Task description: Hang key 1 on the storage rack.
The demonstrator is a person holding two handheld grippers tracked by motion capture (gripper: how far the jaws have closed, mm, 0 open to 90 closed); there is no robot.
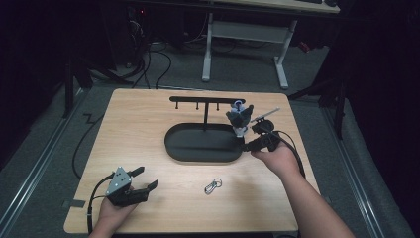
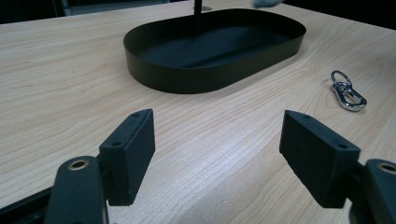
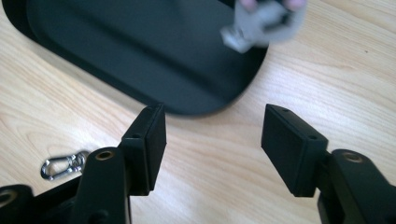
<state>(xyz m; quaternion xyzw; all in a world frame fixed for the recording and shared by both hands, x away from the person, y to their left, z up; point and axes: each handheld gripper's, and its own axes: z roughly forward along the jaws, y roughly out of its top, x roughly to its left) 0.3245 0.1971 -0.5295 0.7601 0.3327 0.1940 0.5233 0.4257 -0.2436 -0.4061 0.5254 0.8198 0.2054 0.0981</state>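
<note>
Big pale wooden table (image 1: 148, 124) in play, and sitting mid-table is the black oval tray (image 1: 176, 148) with a thin T-shaped hook stand (image 1: 205, 106) rising from its far side. At the tray's right end there's a small grey-and-white hanging trinket (image 1: 239, 118), blurred in the right gripper view, so what it is exactly I cannot tell. The right gripper (image 1: 250, 134) hovers right at that end of the tray, just beside the trinket, jaws standing apart with only bare wood and the tray's rim between them, nothing held. Over at the near left corner, the left gripper (image 1: 143, 177) rests low on the table, jaws spread wide, also empty. And the smallest piece: a silver keyring clasp (image 1: 213, 186) lying flat on the wood just in front of the tray, between the two grippers, untouched.
</note>
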